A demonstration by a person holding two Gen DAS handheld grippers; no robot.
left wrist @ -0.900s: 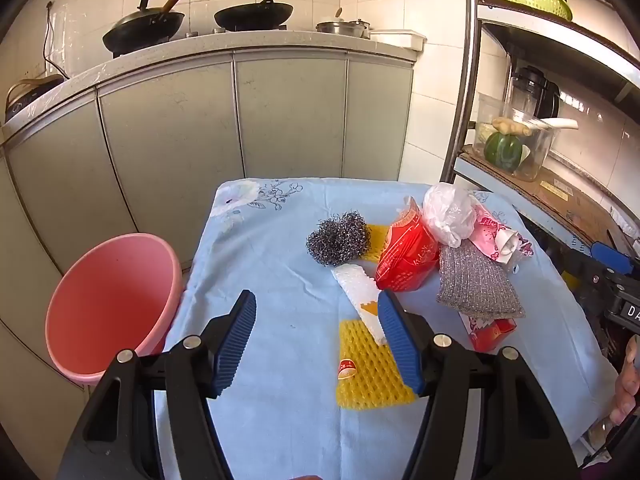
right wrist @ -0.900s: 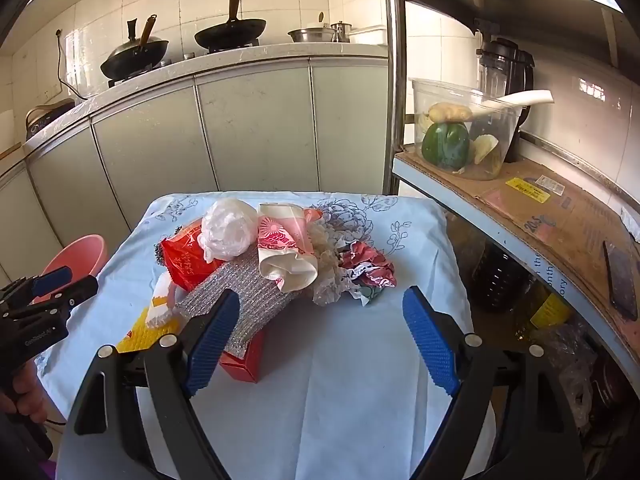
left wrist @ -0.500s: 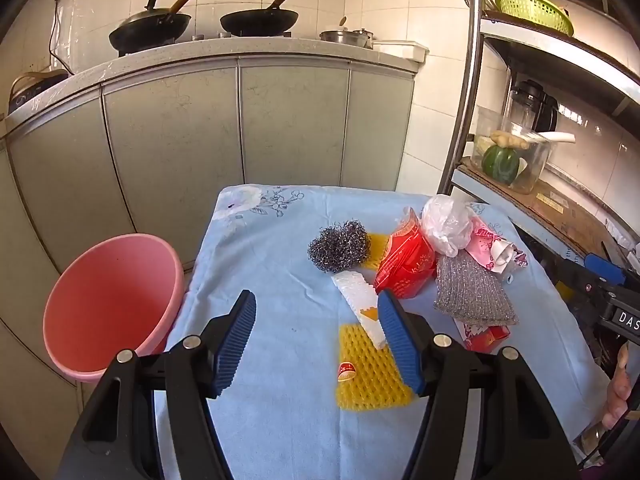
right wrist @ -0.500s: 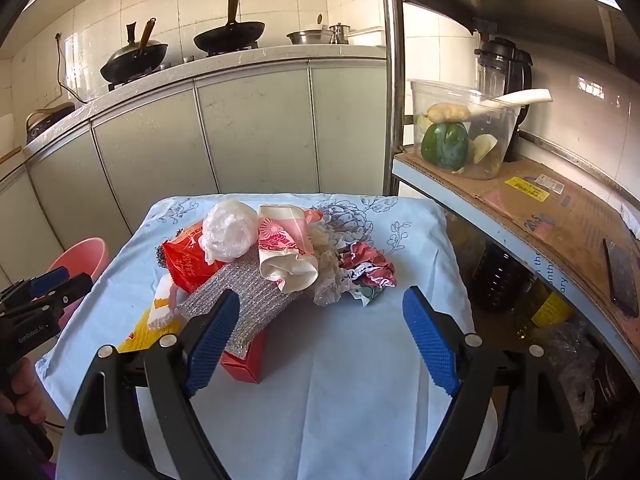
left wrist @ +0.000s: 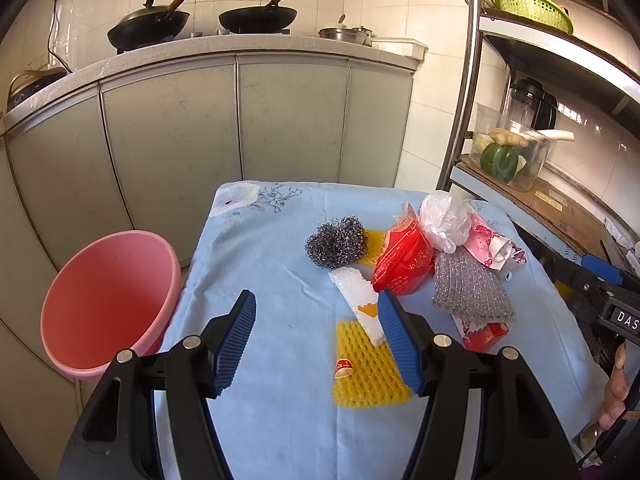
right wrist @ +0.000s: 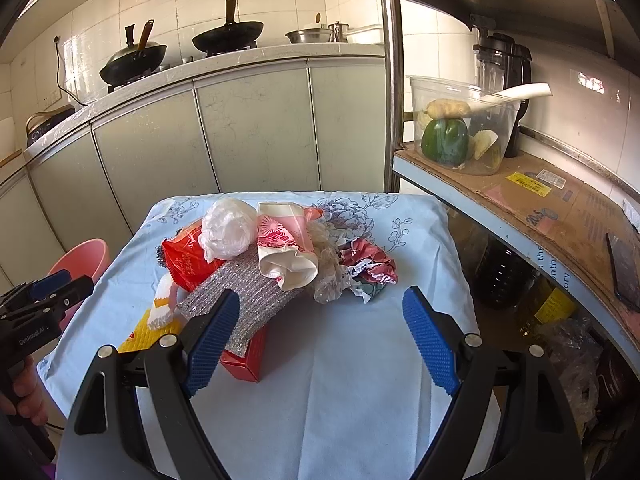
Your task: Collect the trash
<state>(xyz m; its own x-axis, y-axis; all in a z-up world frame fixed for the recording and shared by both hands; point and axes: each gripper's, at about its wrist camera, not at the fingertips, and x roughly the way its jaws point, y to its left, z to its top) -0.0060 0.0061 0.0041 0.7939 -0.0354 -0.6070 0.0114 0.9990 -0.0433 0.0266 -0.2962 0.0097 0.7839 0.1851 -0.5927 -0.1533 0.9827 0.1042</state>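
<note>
left gripper spread, empty | right gripper spread, empty | red box mostly under scouring cloth

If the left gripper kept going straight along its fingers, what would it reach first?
Probably bare blue tablecloth: the open left gripper points at cloth left of the white foam strip; depth is uncertain.

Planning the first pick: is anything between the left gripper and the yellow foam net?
Nothing visible blocks it. The left gripper hovers open over bare cloth, and the yellow foam net lies just ahead; only a white foam strip overlaps its far edge.
</note>
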